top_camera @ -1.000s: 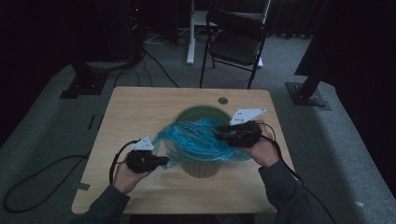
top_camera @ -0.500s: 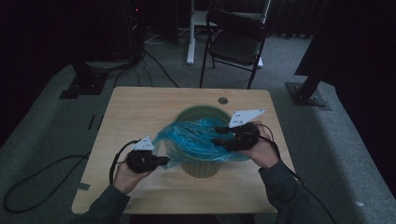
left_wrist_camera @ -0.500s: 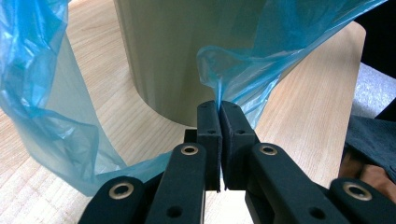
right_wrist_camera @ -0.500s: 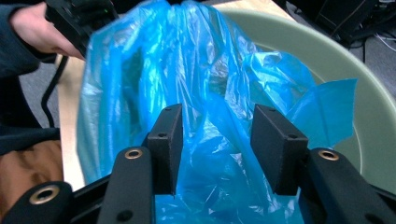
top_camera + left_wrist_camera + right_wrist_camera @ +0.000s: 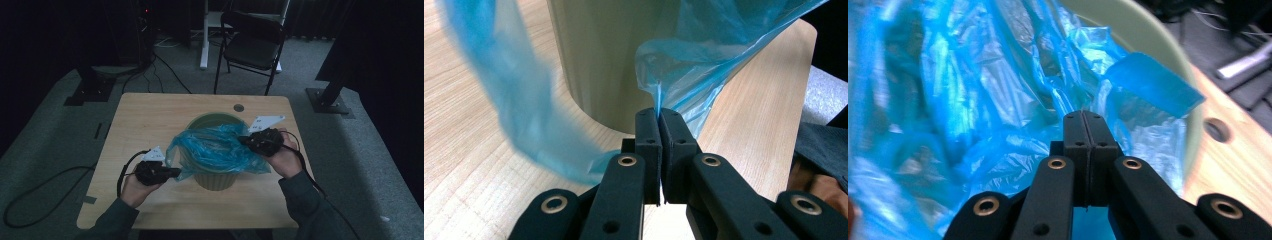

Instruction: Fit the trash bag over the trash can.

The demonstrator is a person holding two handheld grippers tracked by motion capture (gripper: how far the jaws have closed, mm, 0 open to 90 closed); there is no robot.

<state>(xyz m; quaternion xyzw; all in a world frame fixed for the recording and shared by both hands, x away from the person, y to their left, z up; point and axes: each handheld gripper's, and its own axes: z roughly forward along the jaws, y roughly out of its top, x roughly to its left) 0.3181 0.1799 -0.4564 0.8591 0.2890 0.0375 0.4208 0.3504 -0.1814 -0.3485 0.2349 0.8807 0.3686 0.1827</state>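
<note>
At a pale wooden table (image 5: 150, 120), I hold a gripper in each hand on either side of a green bin (image 5: 216, 175), with a blue plastic bag (image 5: 220, 150) draped over its mouth and spilling down its sides. My left gripper (image 5: 659, 122) sits low at the bin's near left, and its jaws are clamped on a thin pinched fold of the blue film, which rises in a narrow strand from between the pads toward the bin's wall (in the high view that same gripper (image 5: 172, 172) meets the hanging corner of the bag just beside the bin). My right gripper (image 5: 1089, 120) sits at the bin's right rim, over the crumpled bag; its jaws have just been closing and now stand pressed together, pad against pad. Whether any film is caught between them I cannot tell, since the blue plastic lies bunched all around the tips. From above, the right gripper (image 5: 247, 141) rests against the bag at the rim, my right hand (image 5: 282, 157) behind it, my left hand (image 5: 132, 185) on the table's near left. A dark folding chair (image 5: 252, 45) stands beyond the table's far edge.
</note>
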